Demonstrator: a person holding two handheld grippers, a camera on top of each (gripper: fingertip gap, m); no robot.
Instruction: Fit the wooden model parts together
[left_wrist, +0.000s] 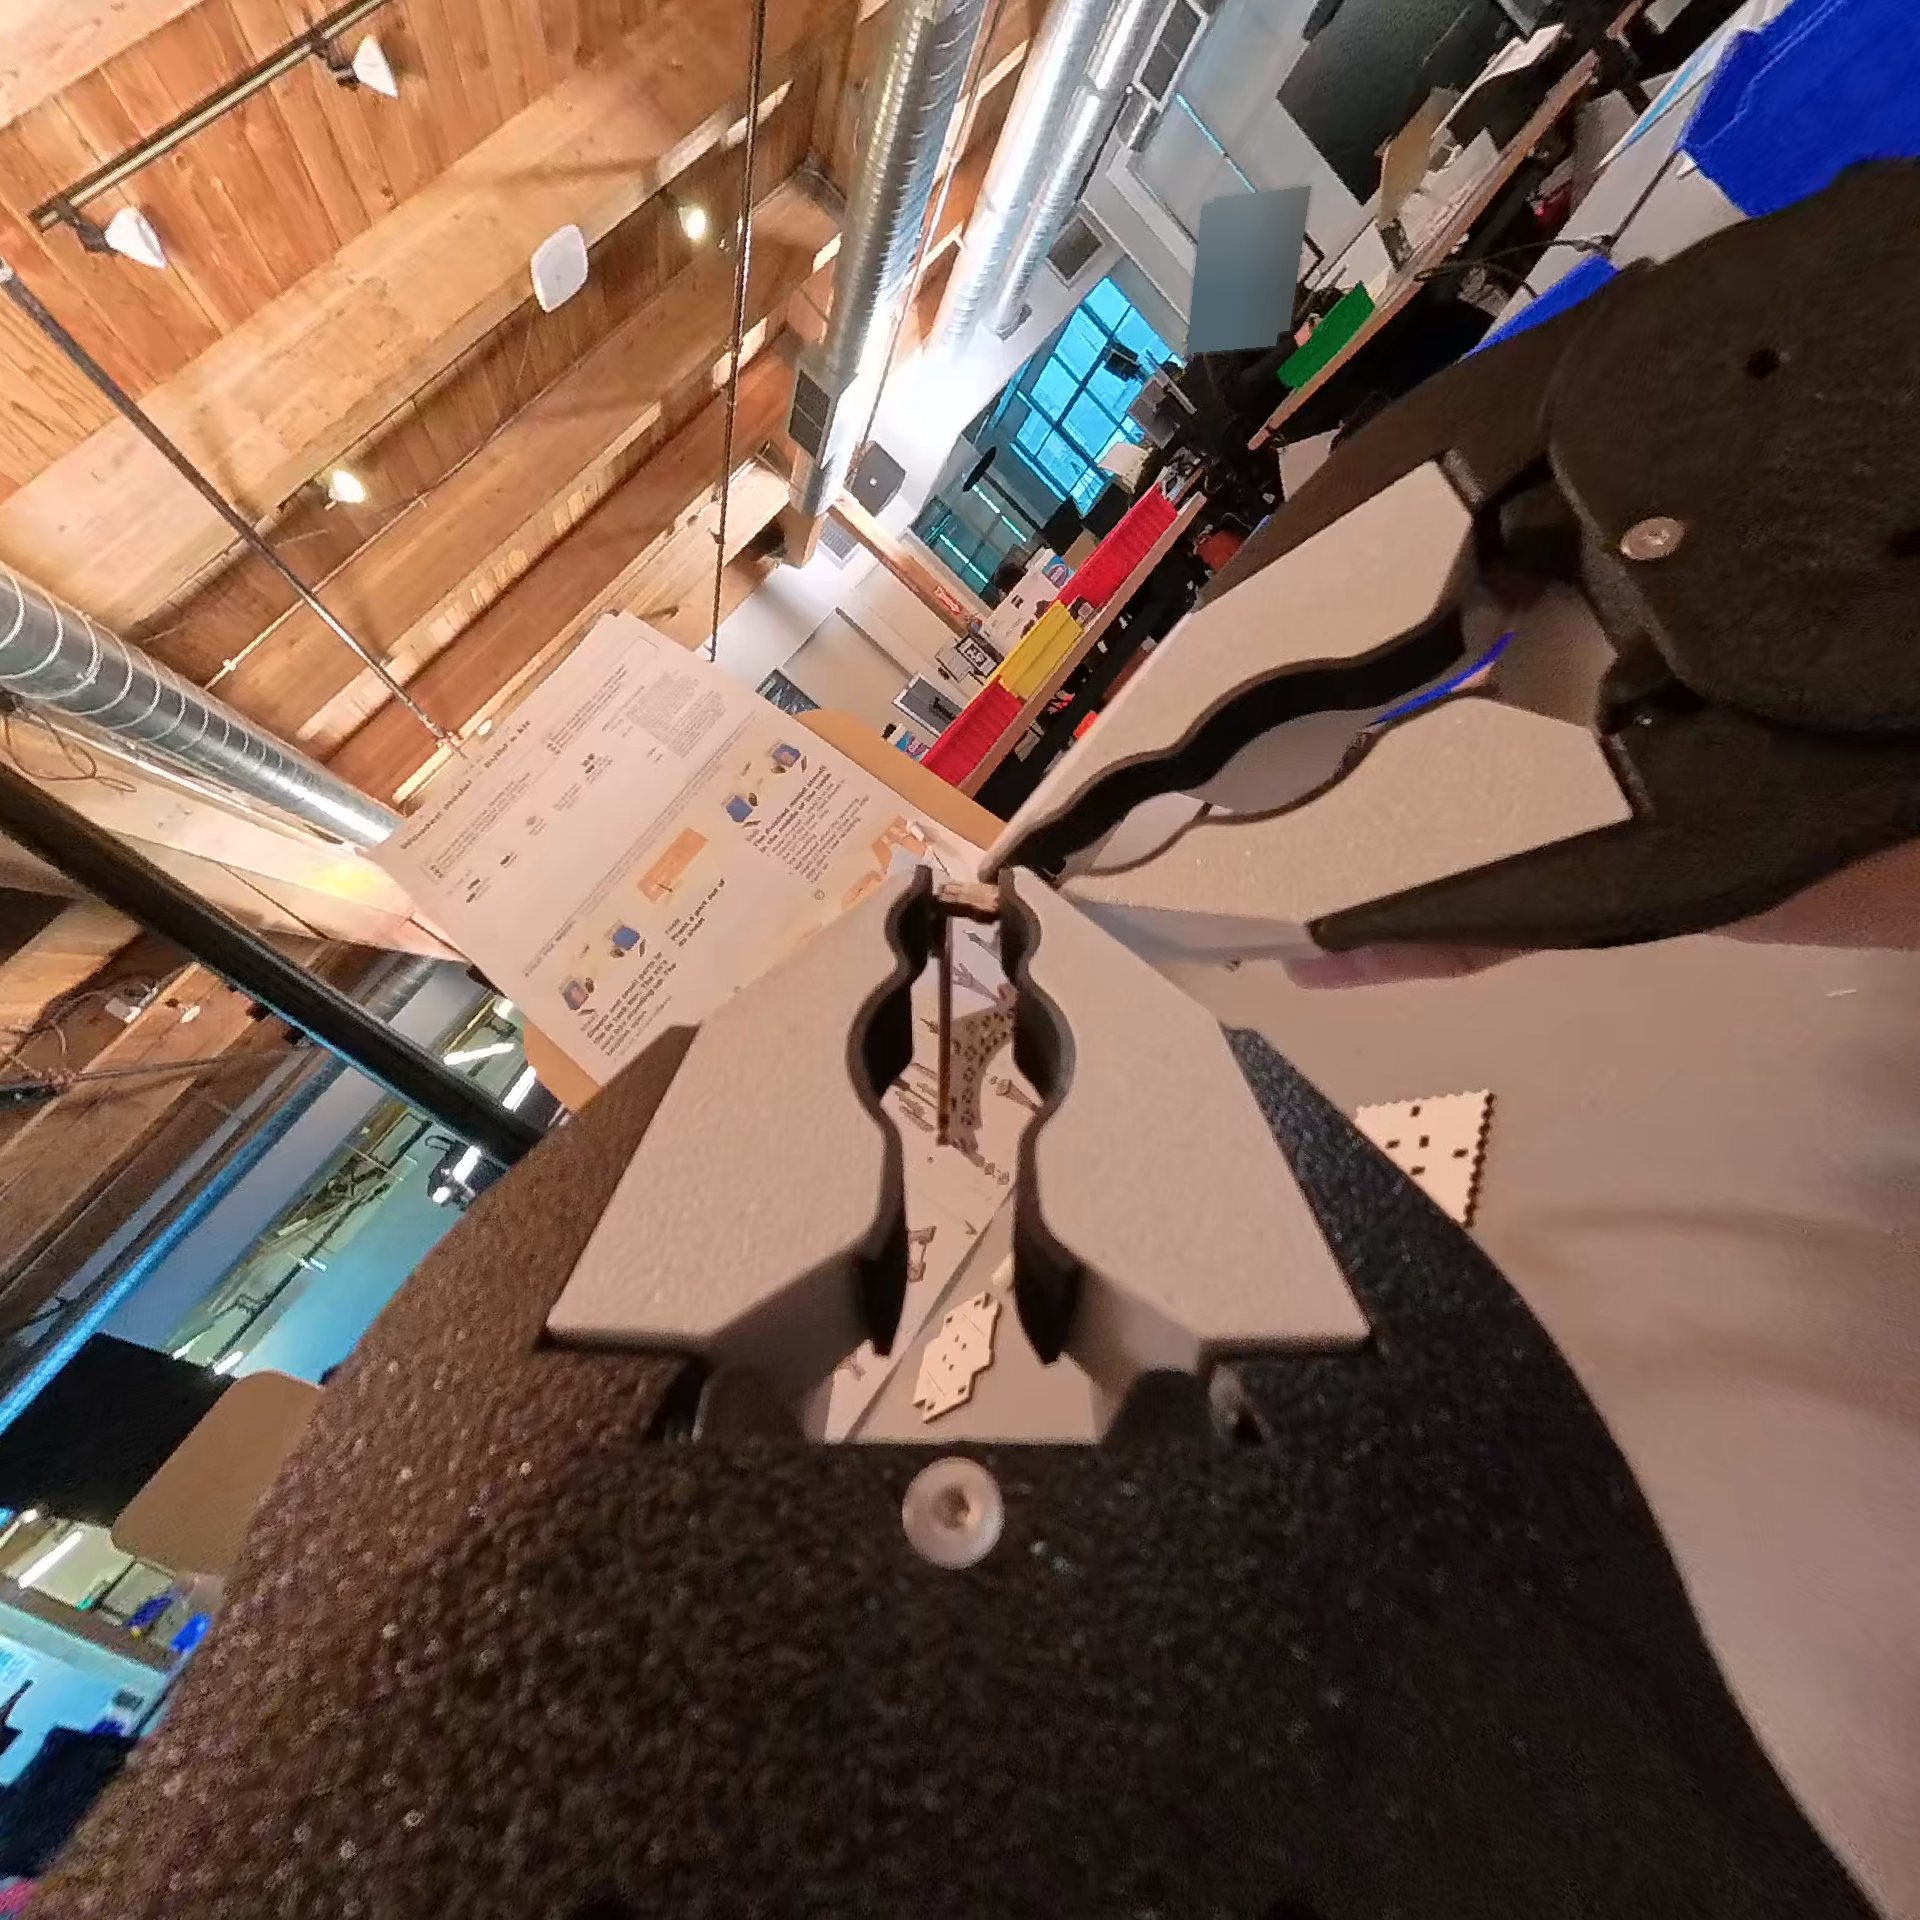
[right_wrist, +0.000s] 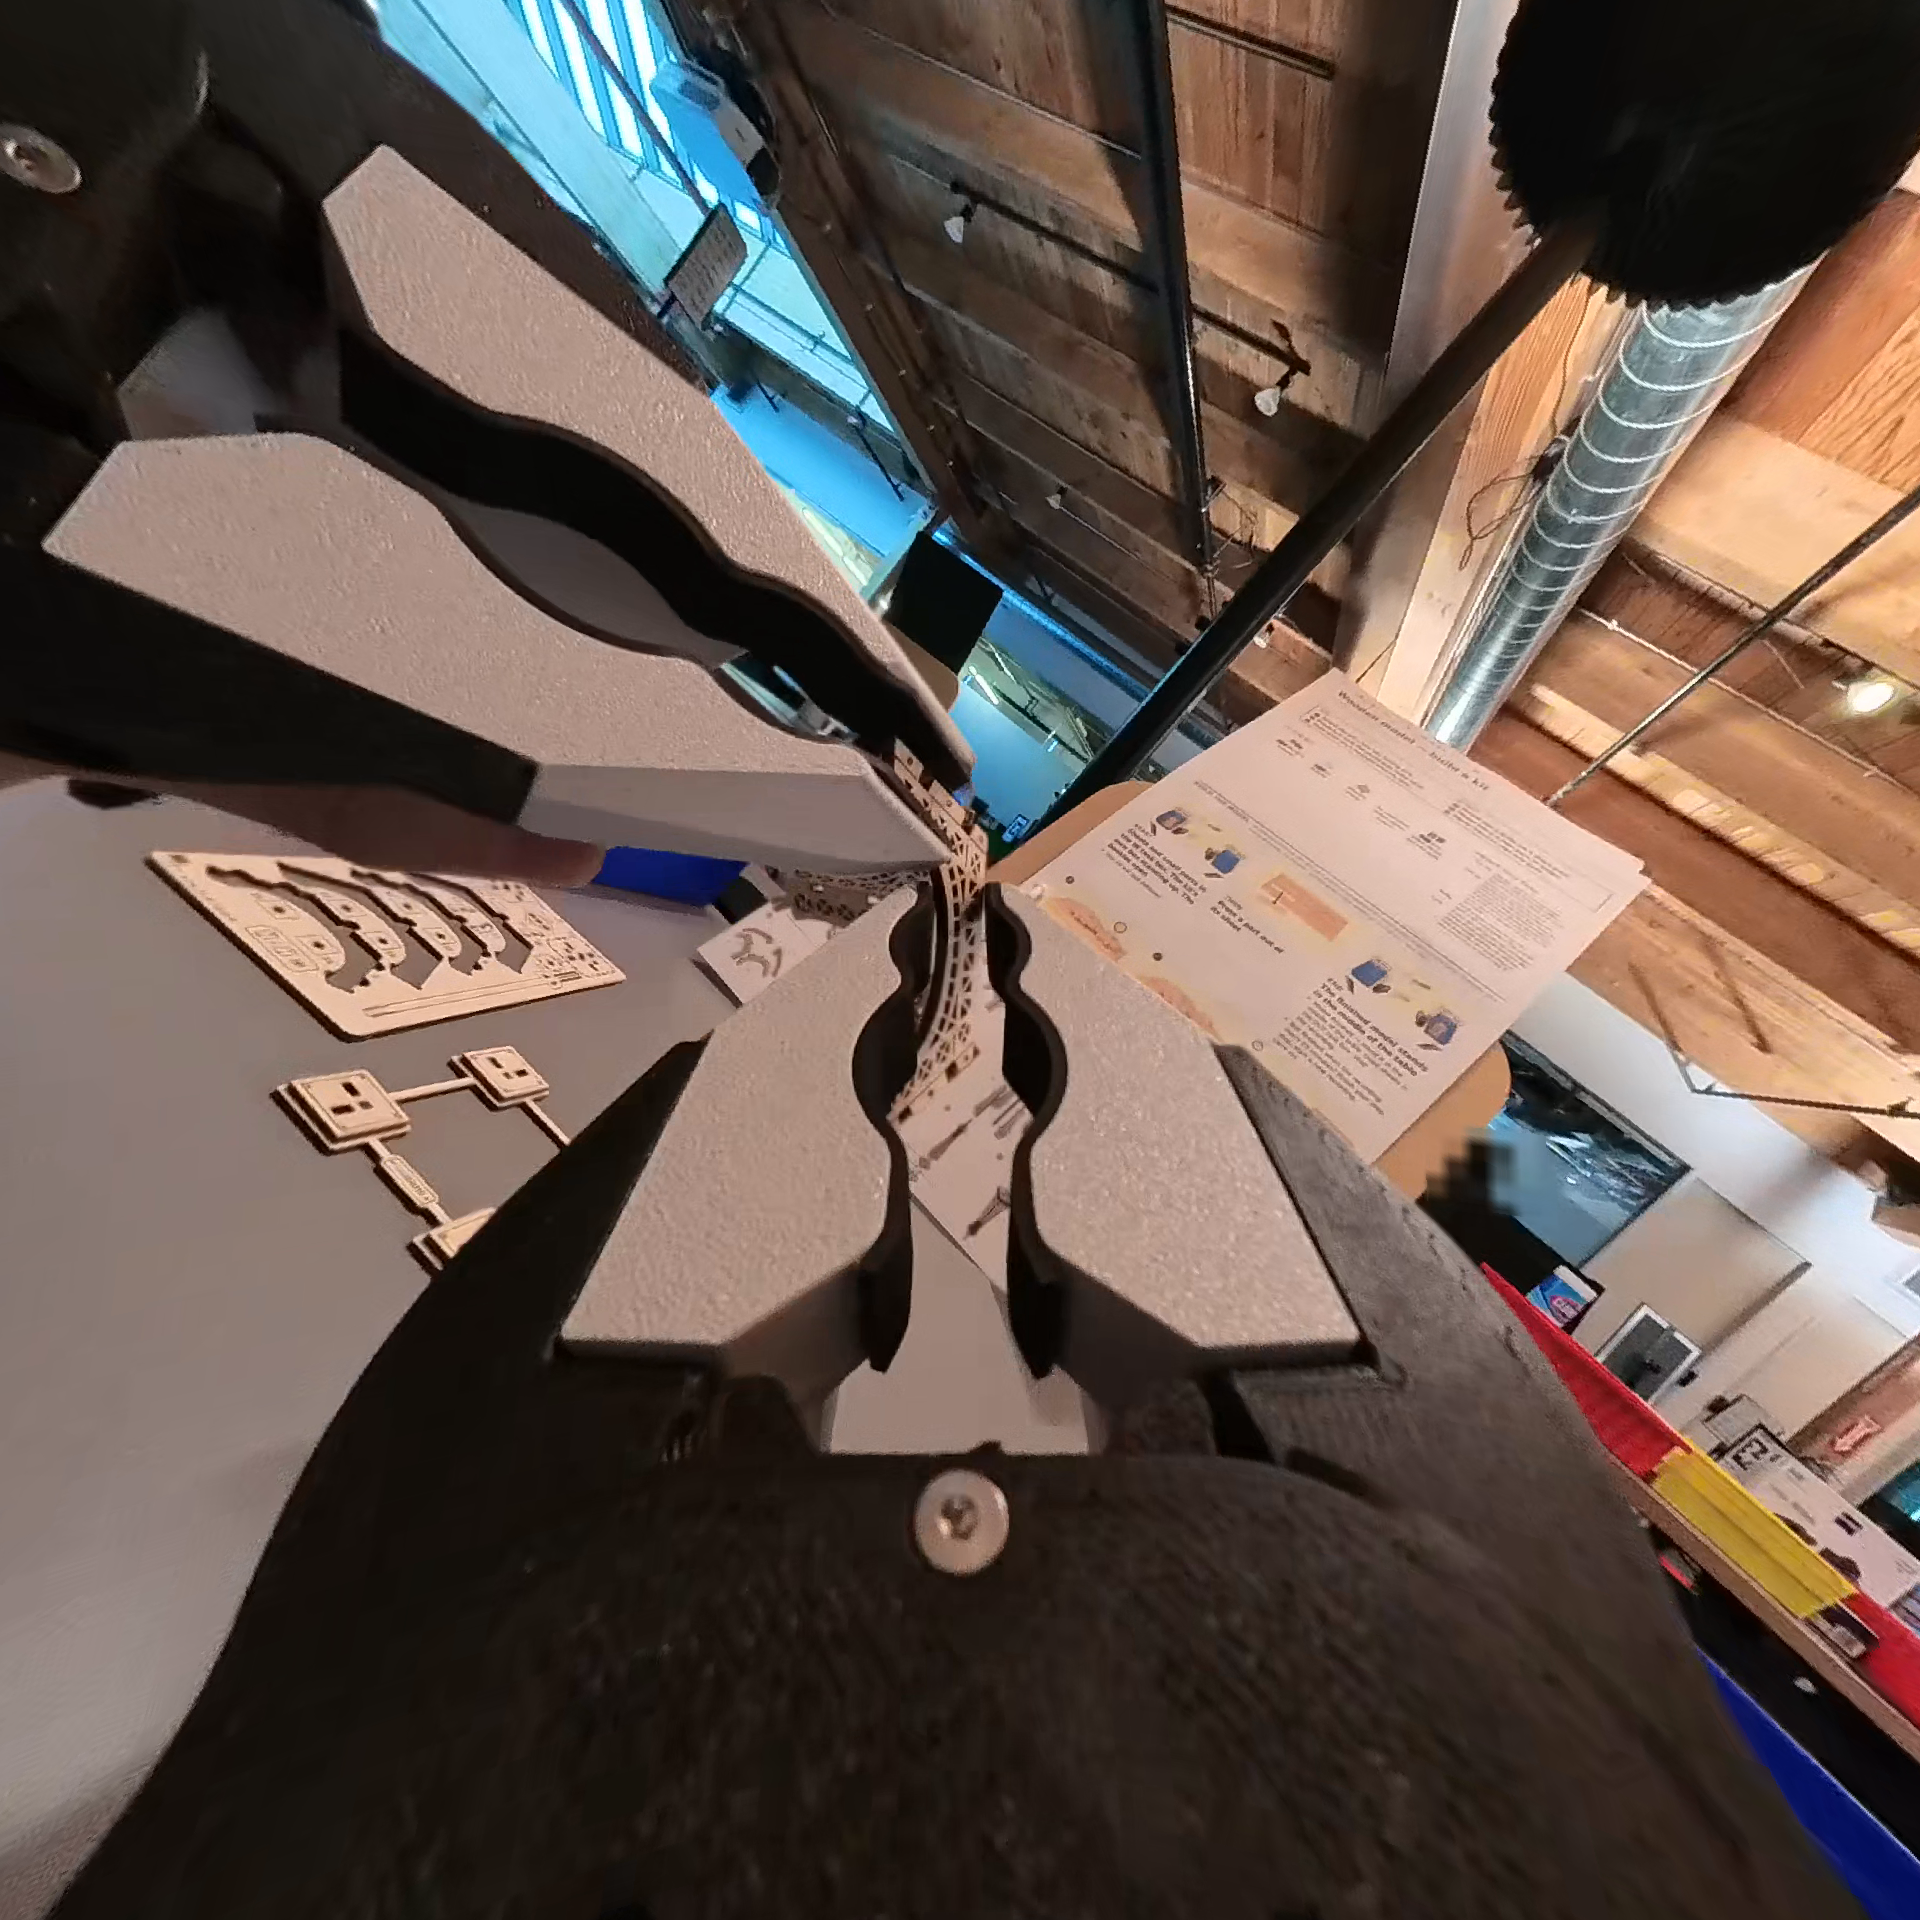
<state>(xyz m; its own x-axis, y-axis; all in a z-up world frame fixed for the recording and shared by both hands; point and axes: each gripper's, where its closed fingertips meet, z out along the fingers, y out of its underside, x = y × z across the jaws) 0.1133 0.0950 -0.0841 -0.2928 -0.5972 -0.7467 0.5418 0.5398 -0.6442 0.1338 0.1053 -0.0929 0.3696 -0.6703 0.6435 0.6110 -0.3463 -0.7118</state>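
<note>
Both tongs meet tip to tip above the grey tabletop (right_wrist: 156, 1299), and between them is a thin, pale wooden lattice piece (right_wrist: 951, 966), laser-cut with a fine crisscross pattern and curving gently like the leg of a tower. The right tongs (right_wrist: 951, 896) are closed on it, their tips pinching its upper end while the rest of the strip runs down the gap between the wavy black inner edges. The left tongs (left_wrist: 961, 891) are closed too, clamped on a small pale wooden bit at their tips, with a thin dark edge-on sliver (left_wrist: 943, 1029) hanging down between them; whether that sliver is the same lattice piece I cannot tell. The fingers of both tools are flat, matte grey plates with a grainy finish, set in rough, pebbled black bodies, each with a bright screw head. Flat on the tabletop lies a pale wooden sheet (right_wrist: 384, 940) with long curved shapes already punched out, and near it a small frame of square pieces (right_wrist: 416, 1122) joined by thin sprues. On the other side sit a dotted, scallop-edged wooden square (left_wrist: 1434, 1148) and a smaller notched plate (left_wrist: 956, 1356). A printed instruction sheet (right_wrist: 1340, 904) leans on brown cardboard behind the tips.
</note>
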